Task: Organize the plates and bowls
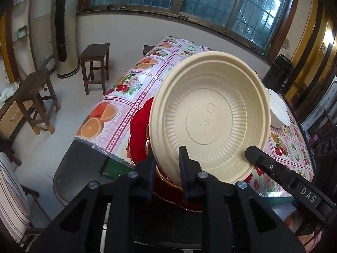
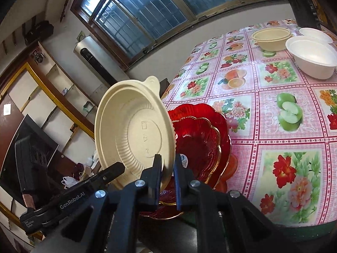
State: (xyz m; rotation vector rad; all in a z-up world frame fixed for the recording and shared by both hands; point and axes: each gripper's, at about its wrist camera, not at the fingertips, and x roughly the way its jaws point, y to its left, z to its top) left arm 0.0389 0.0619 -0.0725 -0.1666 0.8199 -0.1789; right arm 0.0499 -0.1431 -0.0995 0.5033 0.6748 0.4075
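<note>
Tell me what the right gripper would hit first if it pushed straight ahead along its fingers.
Probably the beige bowl: its rim already sits between the right gripper fingers, so going forward would only seat it deeper. Just behind lies the red glass dish on the table; depth is hard to judge.

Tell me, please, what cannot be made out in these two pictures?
- Left wrist view: the beige lid covers most of the red dishes and part of the white bowl.
- Right wrist view: the right gripper hides half of the sticker on a red dish; its text is too small to read.
- Both views: the embossed marks on the lid are too faint to read.
</note>
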